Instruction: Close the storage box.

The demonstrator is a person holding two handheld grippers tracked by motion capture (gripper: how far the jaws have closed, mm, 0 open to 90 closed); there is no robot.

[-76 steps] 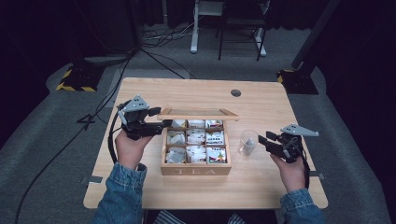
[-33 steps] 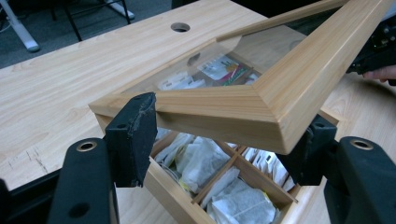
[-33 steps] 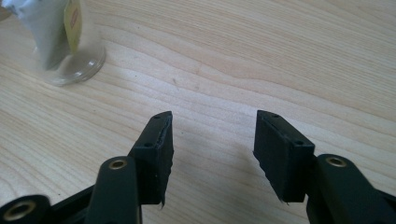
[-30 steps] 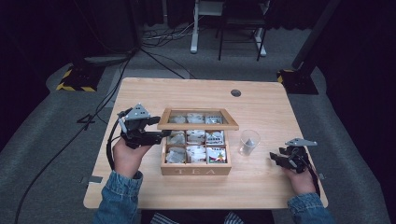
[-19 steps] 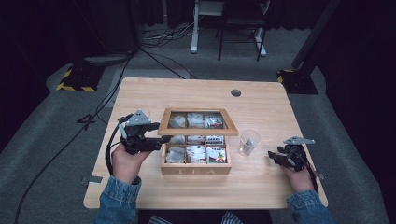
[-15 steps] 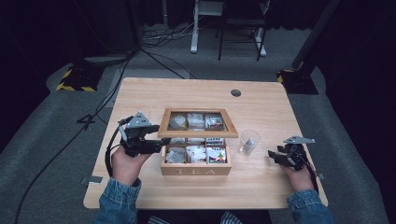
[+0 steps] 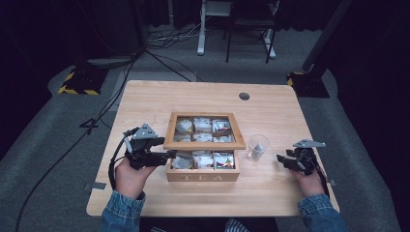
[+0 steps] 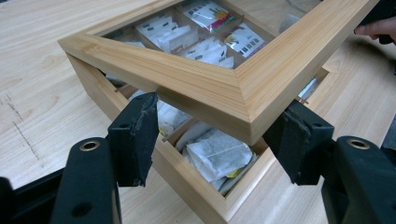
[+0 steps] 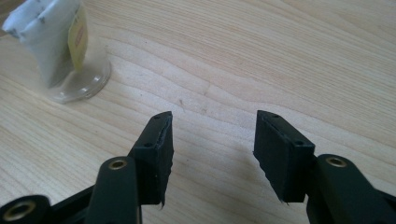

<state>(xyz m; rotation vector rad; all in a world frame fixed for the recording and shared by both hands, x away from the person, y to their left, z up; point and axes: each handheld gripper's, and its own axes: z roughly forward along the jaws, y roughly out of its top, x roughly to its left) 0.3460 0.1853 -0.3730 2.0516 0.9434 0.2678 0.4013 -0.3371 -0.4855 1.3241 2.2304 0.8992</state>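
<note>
We have our left gripper (image 7: 167,155) at the left side of the tea box (image 7: 203,174), which sits mid-surface, a little toward the near edge. Its glazed lid (image 8: 233,88) hangs partly lowered, hinged along the far side, and the lid's front left corner pokes between our jaws. The jaws have just been closing, yet in the left gripper view a gap shows on both sides of the wood, so we read them as apart around the corner, not clamped. The lid's free edge runs left to right across the box. We judge the lid must go down and toward us. Our right gripper (image 9: 212,154), jaws apart and empty, rests near the right edge beside the glass (image 7: 257,147) holding a tea bag (image 9: 56,37).
</note>
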